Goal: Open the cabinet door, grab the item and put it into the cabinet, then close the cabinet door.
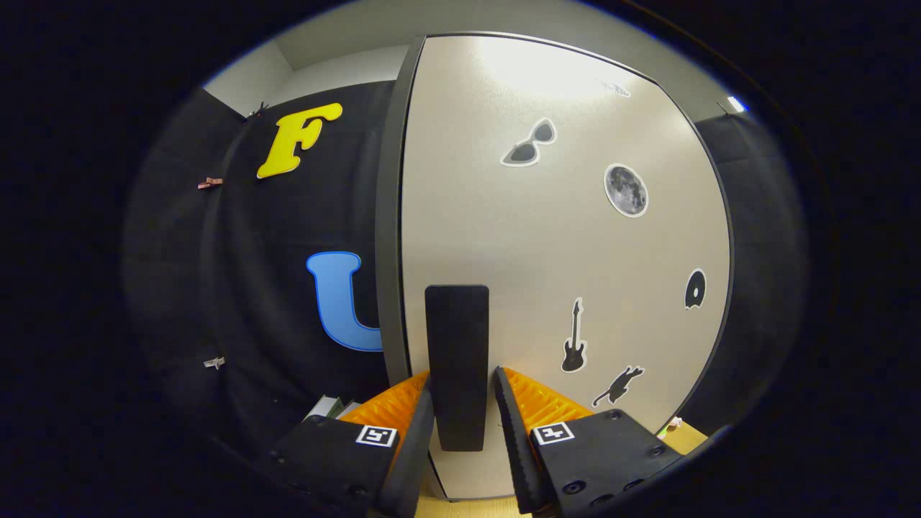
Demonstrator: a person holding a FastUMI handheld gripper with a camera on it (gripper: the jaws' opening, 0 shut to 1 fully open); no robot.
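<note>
The cabinet door is a pale grey panel with several dark stickers, and it stands right in front of me. Its dark side edge runs down the left. A flat black upright handle is fixed near the door's left edge. My gripper is open around this handle, one finger on each side of its lower half. The left finger sits against the handle, while a thin gap shows at the right finger. The door looks flush with the cabinet.
The black cloth booth wall hangs left of the cabinet, with small clips on it. A pale, partly hidden object sits low beside the left finger. A strip of wooden tabletop shows under the cabinet's right corner.
</note>
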